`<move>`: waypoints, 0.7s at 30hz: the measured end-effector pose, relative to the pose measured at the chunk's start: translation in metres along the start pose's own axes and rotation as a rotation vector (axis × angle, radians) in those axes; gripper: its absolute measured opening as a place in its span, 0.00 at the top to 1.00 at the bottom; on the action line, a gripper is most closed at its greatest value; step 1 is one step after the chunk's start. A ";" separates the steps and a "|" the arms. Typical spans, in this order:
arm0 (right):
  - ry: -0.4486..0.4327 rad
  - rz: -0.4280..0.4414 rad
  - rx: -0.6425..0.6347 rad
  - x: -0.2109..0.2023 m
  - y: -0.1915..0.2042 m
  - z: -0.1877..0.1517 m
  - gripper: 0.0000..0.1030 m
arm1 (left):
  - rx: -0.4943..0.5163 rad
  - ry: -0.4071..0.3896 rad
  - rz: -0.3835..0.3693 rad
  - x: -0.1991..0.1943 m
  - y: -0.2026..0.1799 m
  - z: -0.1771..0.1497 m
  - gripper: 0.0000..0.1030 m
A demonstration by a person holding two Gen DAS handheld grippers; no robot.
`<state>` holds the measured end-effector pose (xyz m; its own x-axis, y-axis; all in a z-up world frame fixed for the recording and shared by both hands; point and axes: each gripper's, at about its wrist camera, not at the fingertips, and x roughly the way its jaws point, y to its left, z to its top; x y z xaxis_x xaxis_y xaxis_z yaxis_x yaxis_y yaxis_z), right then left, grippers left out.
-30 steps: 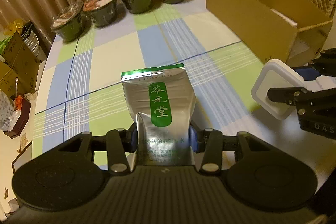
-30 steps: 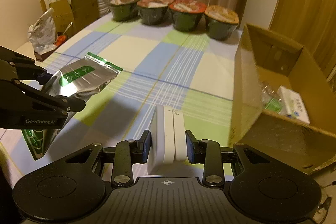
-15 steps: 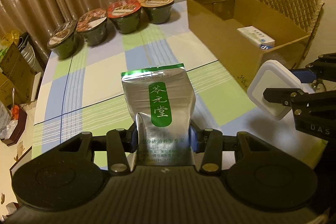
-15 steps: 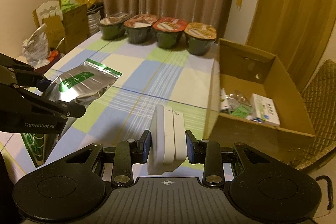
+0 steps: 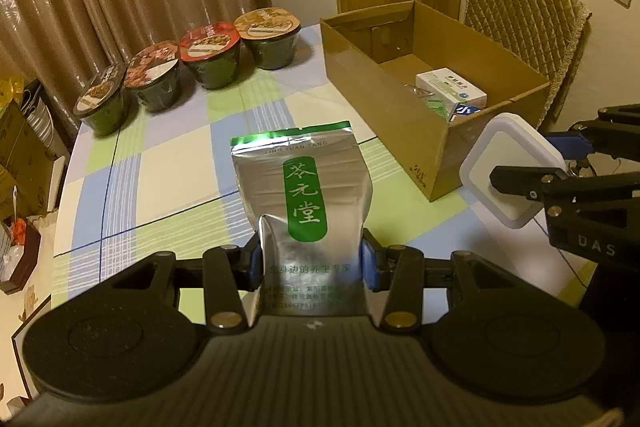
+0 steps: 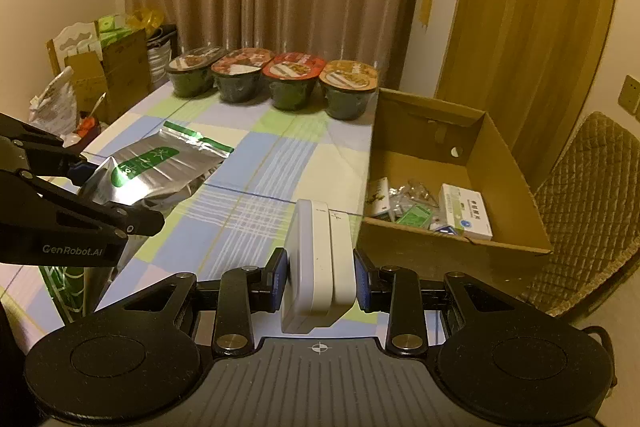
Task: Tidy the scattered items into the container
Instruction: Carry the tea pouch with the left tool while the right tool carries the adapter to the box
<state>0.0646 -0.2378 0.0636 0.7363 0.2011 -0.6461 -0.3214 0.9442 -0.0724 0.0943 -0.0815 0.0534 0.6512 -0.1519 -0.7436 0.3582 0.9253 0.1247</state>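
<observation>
The table (image 5: 168, 163), under its checked cloth of blue, green and cream, fills most of what I see. On its right side stands the open cardboard box (image 6: 504, 163), and behind the box is a quilted chair (image 5: 528, 11). Inside the box lie a white carton (image 6: 466, 211), a green packet and some crumpled clear wrapping. Along the far edge of the table, in front of the curtain, four noodle bowls (image 5: 210, 53) stand in a row, touching or nearly touching one another.

My left gripper (image 5: 312, 263) is clenched on a silver pouch (image 5: 302, 195) with a green label; the blue pads press its lower part from both sides, and its sealed top points away from me, raised off the cloth. From the right wrist camera the pouch (image 6: 160, 167) lies nearly flat in that grip, out over the table and well left of the box.

My right gripper (image 6: 320, 275) clamps a white square case (image 6: 320, 263) on its edge, the two halves and their seam upright between the pads. It hangs just beside the box's near corner, outside the box.
</observation>
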 end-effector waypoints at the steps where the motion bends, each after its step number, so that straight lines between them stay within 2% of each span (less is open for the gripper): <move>1: -0.001 -0.001 0.002 -0.001 -0.001 0.000 0.64 | 0.001 -0.001 -0.001 -0.001 -0.001 0.001 0.60; 21: -0.026 -0.046 0.053 -0.010 -0.027 0.002 0.64 | 0.033 -0.023 -0.035 -0.002 -0.022 0.022 0.60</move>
<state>0.0673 -0.2646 0.0731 0.7651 0.1633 -0.6228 -0.2554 0.9649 -0.0607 0.0996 -0.1087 0.0668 0.6530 -0.1928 -0.7324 0.4028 0.9074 0.1203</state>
